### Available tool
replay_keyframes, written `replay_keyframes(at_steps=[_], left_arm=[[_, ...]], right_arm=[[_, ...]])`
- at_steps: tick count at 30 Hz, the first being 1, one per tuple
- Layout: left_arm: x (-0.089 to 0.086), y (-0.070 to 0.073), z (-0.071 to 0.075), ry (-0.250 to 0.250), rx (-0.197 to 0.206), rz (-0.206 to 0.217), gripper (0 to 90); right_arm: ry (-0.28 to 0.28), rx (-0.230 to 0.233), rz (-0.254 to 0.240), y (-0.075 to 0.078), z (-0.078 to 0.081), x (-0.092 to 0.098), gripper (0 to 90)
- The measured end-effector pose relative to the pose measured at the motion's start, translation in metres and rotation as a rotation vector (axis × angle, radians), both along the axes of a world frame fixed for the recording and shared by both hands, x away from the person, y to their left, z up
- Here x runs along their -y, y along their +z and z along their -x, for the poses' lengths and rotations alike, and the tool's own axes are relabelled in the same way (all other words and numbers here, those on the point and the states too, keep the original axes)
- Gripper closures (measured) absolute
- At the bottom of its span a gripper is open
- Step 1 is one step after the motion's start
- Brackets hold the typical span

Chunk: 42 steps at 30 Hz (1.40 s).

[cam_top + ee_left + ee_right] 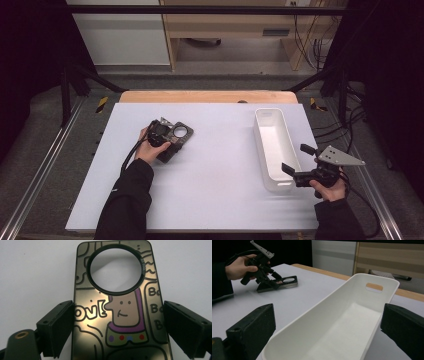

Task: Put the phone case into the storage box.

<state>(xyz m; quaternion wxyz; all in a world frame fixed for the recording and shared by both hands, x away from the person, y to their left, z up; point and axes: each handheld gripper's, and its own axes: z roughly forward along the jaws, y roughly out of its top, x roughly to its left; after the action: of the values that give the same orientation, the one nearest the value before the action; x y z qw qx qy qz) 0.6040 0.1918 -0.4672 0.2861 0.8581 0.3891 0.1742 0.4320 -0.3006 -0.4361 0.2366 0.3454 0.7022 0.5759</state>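
The phone case [120,310] lies flat on the white table [210,190], left of centre, its printed back facing up: cartoon line drawings, a purple-collared figure and a large round camera opening [115,267] at the far end. Your left gripper [167,137] is down over it, jaws apart and straddling the case across its width; in the left gripper view the left pad [60,327] appears to meet the case's edge while the right pad [185,327] stands just beside its own edge, so there is no clamp as yet. The white bin [272,147] sits well apart to the right, long, empty, with a slot handle [374,286] in its far end wall. Your right gripper [300,162] hangs at the bin's near right corner, jaws wide open, holding nothing, one jaw to either side of the bin's near end as its own camera sees it. Risks, as judged from here: the case is thin and glossy, so pads closing high on its edges may skid off or tip it up; closing with one pad ahead of the other would likely push the case sideways across the smooth table rather than grip it. If the case is bound for the bin, the right gripper standing at the rim could obstruct the drop or knock the light bin.
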Motion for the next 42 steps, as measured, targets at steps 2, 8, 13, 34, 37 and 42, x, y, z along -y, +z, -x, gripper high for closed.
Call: replay_keyframes(at_steps=[2, 8, 13, 34, 37, 42], left_arm=[[-0.001, 0.003, 0.001, -0.002, 0.004, 0.007, 11.3], [-0.001, 0.012, 0.007, -0.014, 0.024, 0.014, 11.3], [-0.001, 0.018, 0.012, -0.026, 0.030, 0.020, 11.3], [-0.002, 0.049, 0.054, -0.103, 0.105, 0.074, 11.3], [-0.002, 0.051, 0.061, -0.114, 0.116, 0.077, 11.4], [-0.003, 0.056, 0.076, -0.143, 0.142, 0.094, 11.4]], right_arm=[[-0.001, 0.001, -0.001, 0.000, 0.000, 0.000, 0.3], [0.000, 0.005, -0.003, 0.001, 0.001, 0.000, 0.3], [0.002, 0.007, -0.003, 0.002, 0.001, 0.000, 0.3], [0.010, 0.021, 0.002, 0.005, 0.003, -0.002, 0.4], [0.013, 0.022, 0.005, 0.006, 0.003, -0.002, 0.4], [0.013, 0.022, 0.006, 0.006, 0.004, -0.002, 0.4]])
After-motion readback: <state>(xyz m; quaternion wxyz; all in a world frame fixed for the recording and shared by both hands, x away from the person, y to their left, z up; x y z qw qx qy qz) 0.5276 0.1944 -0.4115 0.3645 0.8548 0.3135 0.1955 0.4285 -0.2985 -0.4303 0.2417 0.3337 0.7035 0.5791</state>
